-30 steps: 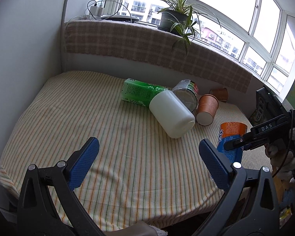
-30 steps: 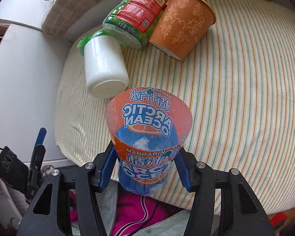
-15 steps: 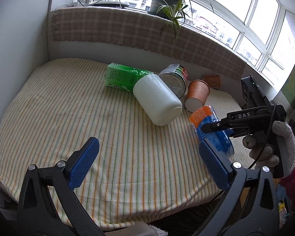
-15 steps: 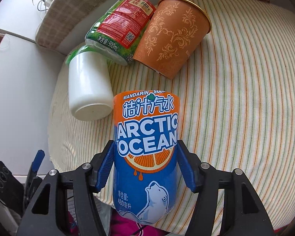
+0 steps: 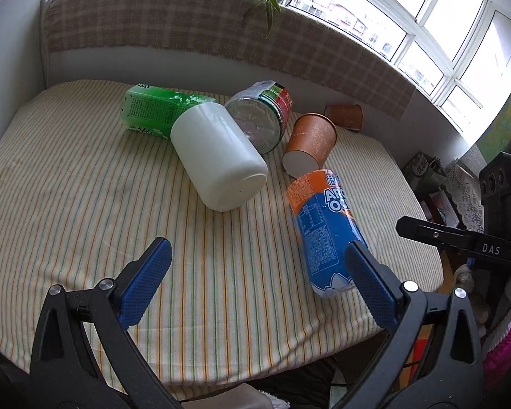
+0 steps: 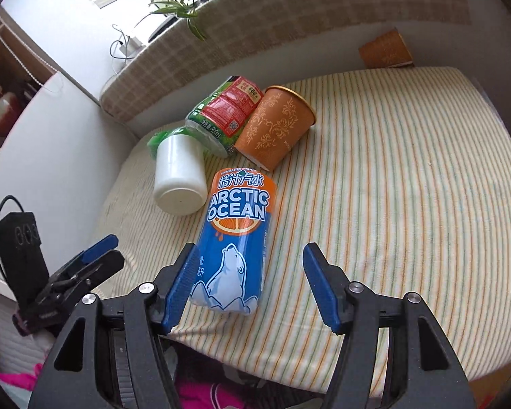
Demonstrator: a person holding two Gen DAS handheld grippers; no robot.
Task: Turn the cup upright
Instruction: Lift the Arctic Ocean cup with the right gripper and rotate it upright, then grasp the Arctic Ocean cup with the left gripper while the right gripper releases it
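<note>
An orange patterned paper cup [image 5: 310, 143] lies on its side on the striped table [image 5: 85, 187], its white base toward me; it also shows in the right wrist view [image 6: 274, 129]. A blue and orange "Arctic Ocean" bottle [image 6: 236, 238] lies on its side in front of it, also in the left wrist view [image 5: 323, 228]. My right gripper [image 6: 248, 286] is open, its jaws on either side of the bottle's near end, left pad close to it. My left gripper [image 5: 259, 283] is open and empty above the table's front.
A white jar [image 5: 218, 156], a green bottle [image 5: 156, 109] and a red-labelled jar [image 5: 262, 116] lie together at the back. A second orange cup [image 5: 345, 116] lies by the far wall. A checked ledge with a plant runs behind the table [image 6: 408, 170].
The right gripper lowered the Arctic Ocean bottle from upright in its jaws to lying on the table, then opened and let it go. The left gripper moved closer over the table.
</note>
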